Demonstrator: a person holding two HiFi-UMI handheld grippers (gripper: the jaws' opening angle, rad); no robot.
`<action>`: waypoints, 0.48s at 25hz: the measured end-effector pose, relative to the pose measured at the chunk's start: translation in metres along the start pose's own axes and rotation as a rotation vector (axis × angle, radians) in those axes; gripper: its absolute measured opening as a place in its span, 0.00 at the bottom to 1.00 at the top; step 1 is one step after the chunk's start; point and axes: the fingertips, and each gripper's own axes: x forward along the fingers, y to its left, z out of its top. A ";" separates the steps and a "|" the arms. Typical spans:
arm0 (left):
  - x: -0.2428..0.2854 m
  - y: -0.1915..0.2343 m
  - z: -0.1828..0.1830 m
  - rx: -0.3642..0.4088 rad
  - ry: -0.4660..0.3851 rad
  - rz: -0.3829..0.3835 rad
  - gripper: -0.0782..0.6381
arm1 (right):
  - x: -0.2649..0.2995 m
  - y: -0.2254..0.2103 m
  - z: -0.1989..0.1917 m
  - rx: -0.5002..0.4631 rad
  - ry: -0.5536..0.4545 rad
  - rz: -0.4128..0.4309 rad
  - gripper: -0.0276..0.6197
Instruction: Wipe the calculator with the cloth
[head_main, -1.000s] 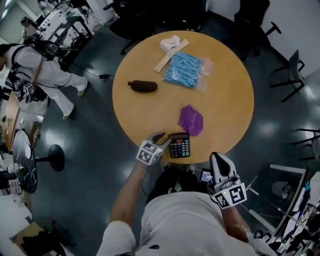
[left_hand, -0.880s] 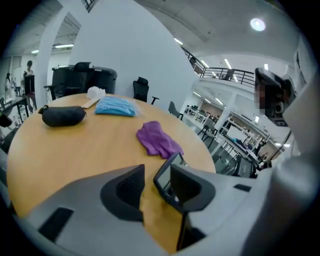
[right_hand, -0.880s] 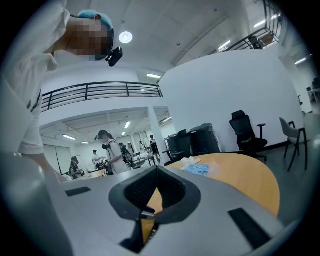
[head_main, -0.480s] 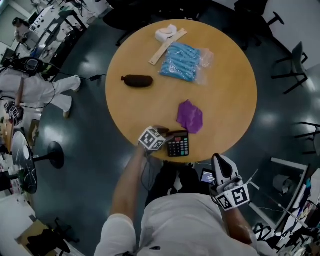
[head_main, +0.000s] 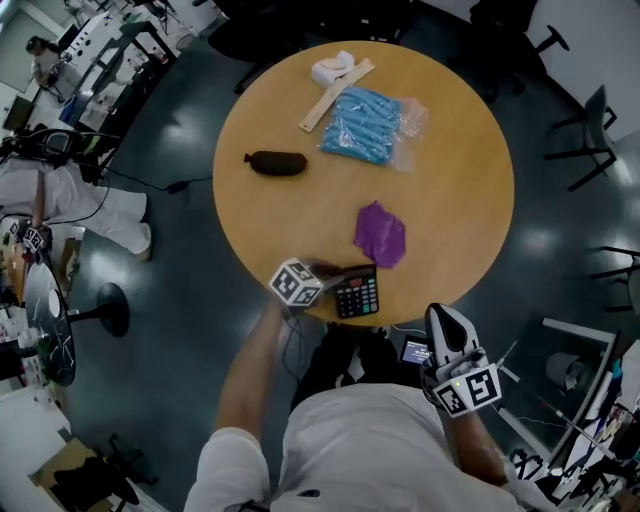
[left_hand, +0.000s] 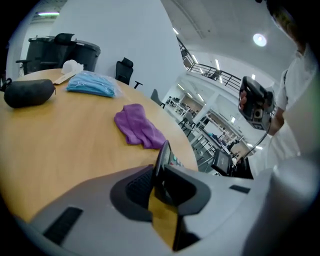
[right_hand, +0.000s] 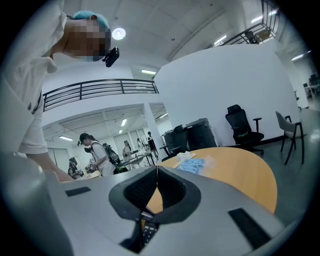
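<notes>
L tongs (head_main: 333, 275), just closing, pinch calculator (head_main: 360, 294) by its edge, part-hiding it; R tongs (head_main: 440, 318) closed, empty; cloth (head_main: 381, 234) just beyond.

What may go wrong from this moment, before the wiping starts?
1. The left gripper has just been closing its jaws on the calculator, which sits at the table's near edge; held by one thin side, it may slip and fall to the floor.
2. The cloth lies apart, and the right gripper is shut and off the table; it may push the cloth rather than pick it up.
</notes>
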 end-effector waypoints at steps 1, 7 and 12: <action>-0.004 -0.004 0.000 -0.004 -0.017 0.001 0.21 | 0.000 0.001 0.001 -0.002 -0.003 0.003 0.07; -0.021 -0.025 -0.008 -0.071 -0.111 0.116 0.19 | 0.003 0.004 0.001 -0.020 -0.023 0.020 0.07; -0.048 -0.041 -0.009 -0.218 -0.280 0.255 0.18 | 0.009 0.007 0.000 -0.049 -0.037 0.027 0.07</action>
